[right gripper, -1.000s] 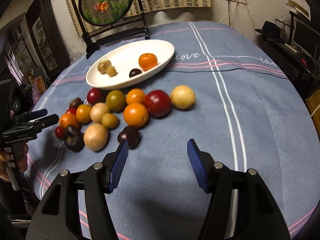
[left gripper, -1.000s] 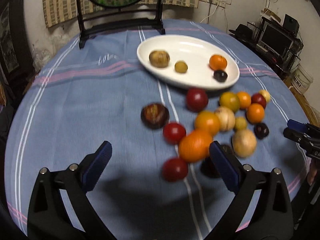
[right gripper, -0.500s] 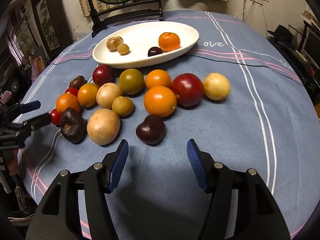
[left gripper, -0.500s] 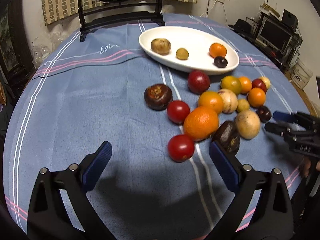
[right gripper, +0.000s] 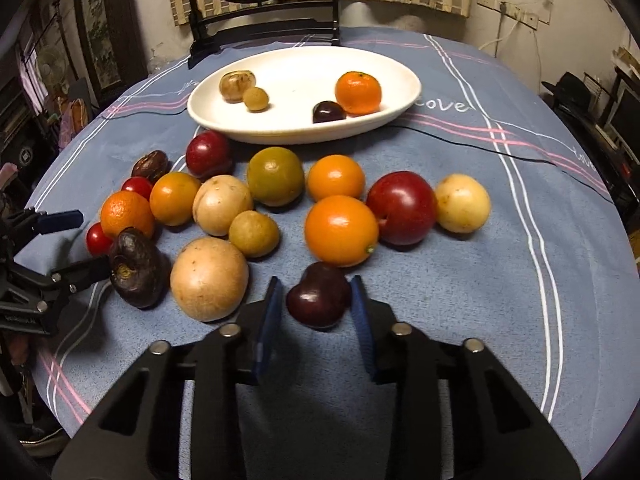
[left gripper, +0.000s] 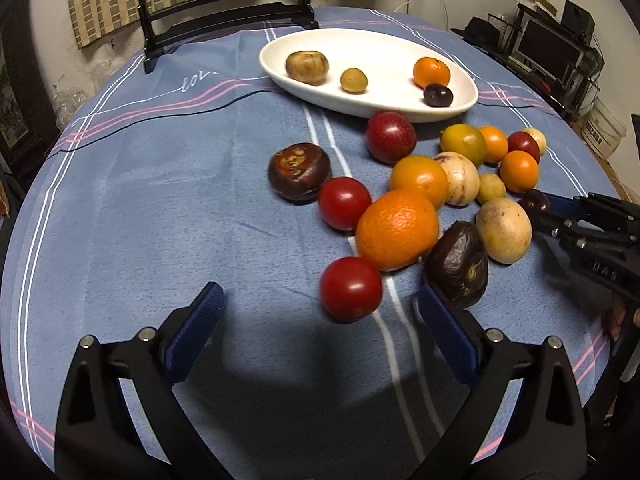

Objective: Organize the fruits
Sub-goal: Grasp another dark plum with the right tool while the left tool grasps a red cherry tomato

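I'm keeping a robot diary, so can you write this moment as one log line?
right gripper: shut on dark cherry | left gripper: open, empty | white plate: four fruits | rest on tablecloth

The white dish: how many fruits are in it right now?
4 in the white dish: brown fruit and small tan one at left, orange and dark plum at right.

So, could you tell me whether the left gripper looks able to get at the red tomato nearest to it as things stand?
Probably yes. The left gripper is open, and the red tomato lies just ahead of it on the tablecloth. Only the big orange crowds its far side.
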`<state>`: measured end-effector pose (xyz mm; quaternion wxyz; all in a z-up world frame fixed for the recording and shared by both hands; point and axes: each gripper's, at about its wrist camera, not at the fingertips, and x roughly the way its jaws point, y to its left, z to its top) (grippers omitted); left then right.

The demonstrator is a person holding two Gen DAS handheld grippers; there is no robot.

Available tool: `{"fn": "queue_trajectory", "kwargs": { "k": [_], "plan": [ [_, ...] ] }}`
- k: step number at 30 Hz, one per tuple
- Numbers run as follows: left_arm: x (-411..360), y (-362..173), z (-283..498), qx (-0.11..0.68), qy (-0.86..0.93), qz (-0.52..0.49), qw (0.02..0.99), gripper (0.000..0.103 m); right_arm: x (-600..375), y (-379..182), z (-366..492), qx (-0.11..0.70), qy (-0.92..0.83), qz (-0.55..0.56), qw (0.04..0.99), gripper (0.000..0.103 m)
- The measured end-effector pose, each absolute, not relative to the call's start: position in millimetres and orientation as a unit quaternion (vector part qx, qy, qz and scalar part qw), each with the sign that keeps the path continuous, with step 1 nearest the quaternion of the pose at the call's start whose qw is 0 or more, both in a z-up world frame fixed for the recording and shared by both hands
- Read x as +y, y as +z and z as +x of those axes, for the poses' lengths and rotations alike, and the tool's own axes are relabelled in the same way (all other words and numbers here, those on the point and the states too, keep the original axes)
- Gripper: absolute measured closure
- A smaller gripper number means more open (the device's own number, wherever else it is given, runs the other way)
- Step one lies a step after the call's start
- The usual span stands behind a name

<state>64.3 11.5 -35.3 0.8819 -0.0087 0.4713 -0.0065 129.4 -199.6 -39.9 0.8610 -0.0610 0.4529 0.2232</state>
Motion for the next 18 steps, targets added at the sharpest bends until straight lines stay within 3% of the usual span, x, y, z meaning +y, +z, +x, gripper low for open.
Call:
{"fn": "queue_trajectory", "kwargs": {
  "k": [4, 10, 15, 18],
  "plan": [
    [9.8, -40.9, 68.4, 0.471, -0.009, 0.0, 0.882, 0.006, -207.9, -39.9, 126.5, 0.455, 0.224, -0.05, 0.86, 0.072],
    [10.9, -39.5, 66.0, 0.466, -0.01, -0.003, 0.885, 0.034, -219.3, -40.6, 122.8, 0.458, 0.226, -0.031, 0.859, 0.071],
    [9.5, -35.5, 60.9, 0.462, -0.035, -0.008, 0.886, 0.07, -226.9, -40.1, 118.8, 0.456, 0.222, -0.025, 0.861, 0.071],
    [10.1, -33.8, 58.6, 0.461, -0.037, -0.012, 0.887, 0.073, -229.7, -39.1, 116.8, 0.455, 0.222, -0.02, 0.862, 0.071]
  ]
}}
